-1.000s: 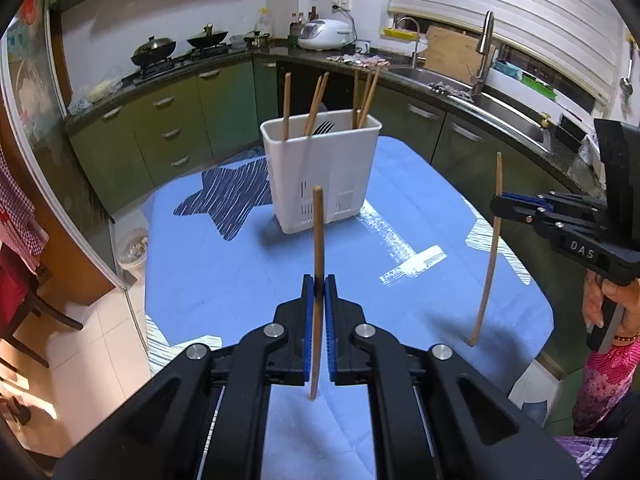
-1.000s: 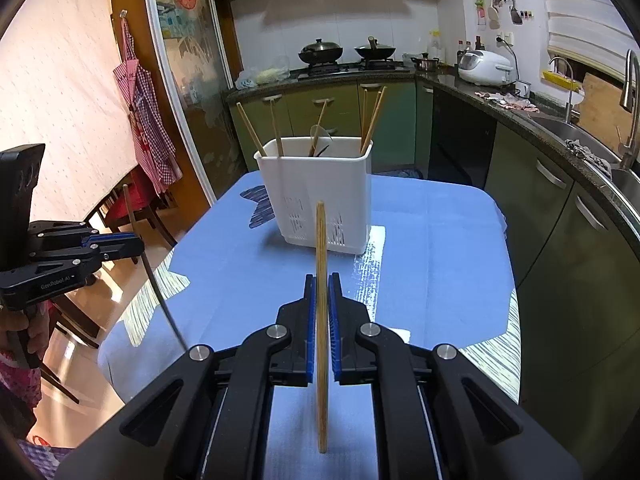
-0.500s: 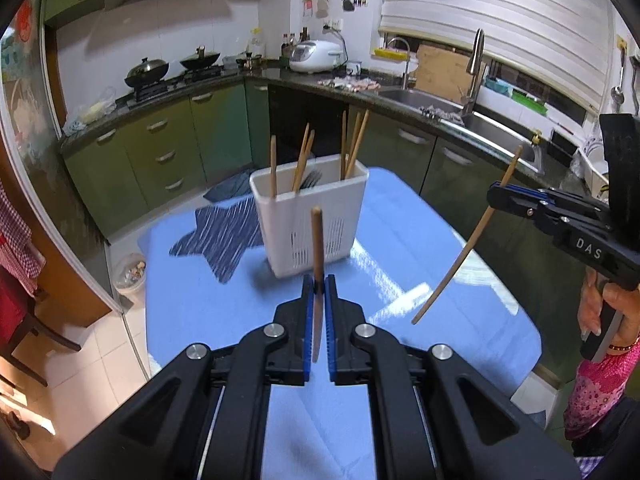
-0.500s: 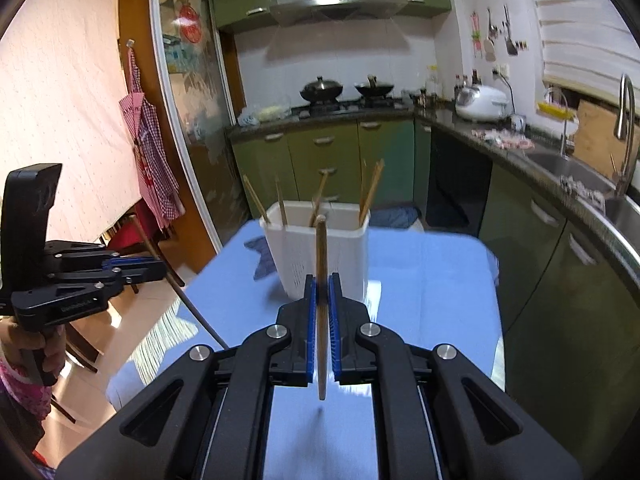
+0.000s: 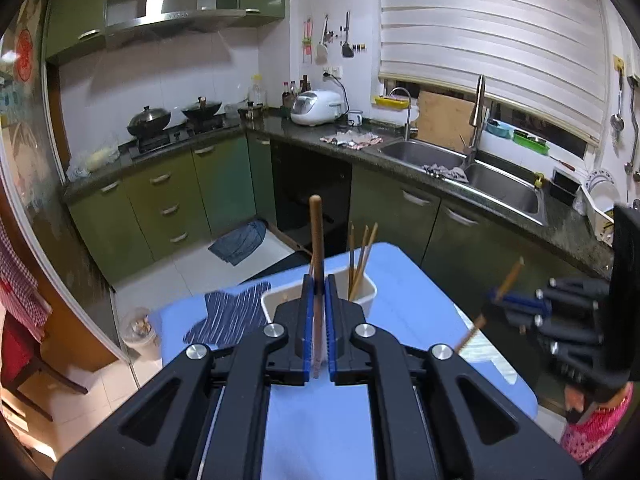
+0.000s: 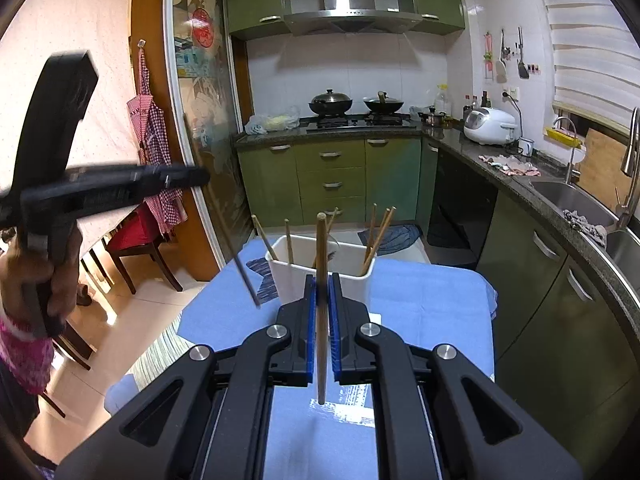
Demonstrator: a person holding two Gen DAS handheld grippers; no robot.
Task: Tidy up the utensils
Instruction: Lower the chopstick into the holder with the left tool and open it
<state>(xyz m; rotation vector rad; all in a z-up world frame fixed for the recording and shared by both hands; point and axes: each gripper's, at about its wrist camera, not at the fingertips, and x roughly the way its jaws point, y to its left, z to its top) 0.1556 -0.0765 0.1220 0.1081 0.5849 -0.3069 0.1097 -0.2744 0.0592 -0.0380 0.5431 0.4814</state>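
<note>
The white utensil holder [image 6: 322, 270] stands near the far edge of the blue-clothed table [image 6: 432, 292], with bare cloth around it and floor beyond the table's left edge and green cabinets to the right. The left hand-held gripper [image 5: 319, 312] is clamped on an upright brown chopstick [image 5: 317, 240] that rises in front of the holder, and the right hand-held gripper [image 6: 322, 312] pinches a lighter chopstick [image 6: 321, 280] the same way, both held above the table short of the holder. The right wrist view alone shows several chopsticks [image 6: 378, 236] leaning inside the holder's compartments, while the left wrist view shows the right tool's chopstick tilted.
</note>
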